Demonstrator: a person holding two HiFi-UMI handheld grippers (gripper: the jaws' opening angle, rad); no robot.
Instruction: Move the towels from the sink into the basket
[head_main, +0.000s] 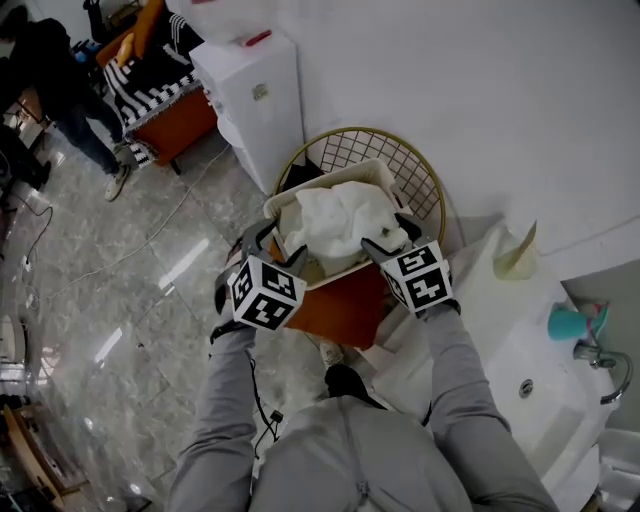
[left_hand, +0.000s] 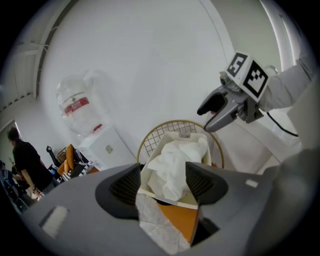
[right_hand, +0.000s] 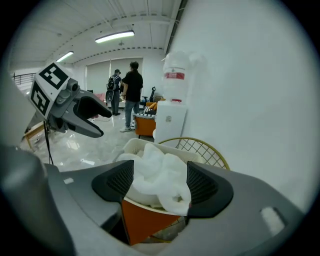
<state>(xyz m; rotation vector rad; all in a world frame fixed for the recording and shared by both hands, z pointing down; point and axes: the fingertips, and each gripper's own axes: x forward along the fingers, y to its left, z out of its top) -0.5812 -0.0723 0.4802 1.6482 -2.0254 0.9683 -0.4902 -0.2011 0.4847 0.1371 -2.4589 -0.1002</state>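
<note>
Hovering at the basket (head_main: 300, 190), left gripper (head_main: 278, 245) and right gripper (head_main: 392, 235) have fingers (left_hand: 120, 187) apart, empty. Towels (head_main: 340, 220) lie between them, nearer the right.

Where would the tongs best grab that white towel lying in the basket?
Probably the bunched fold on top of the white towel, coming straight down from above. It heaps higher than the rim of the basket, while the basket's walls close off its sides.
</note>
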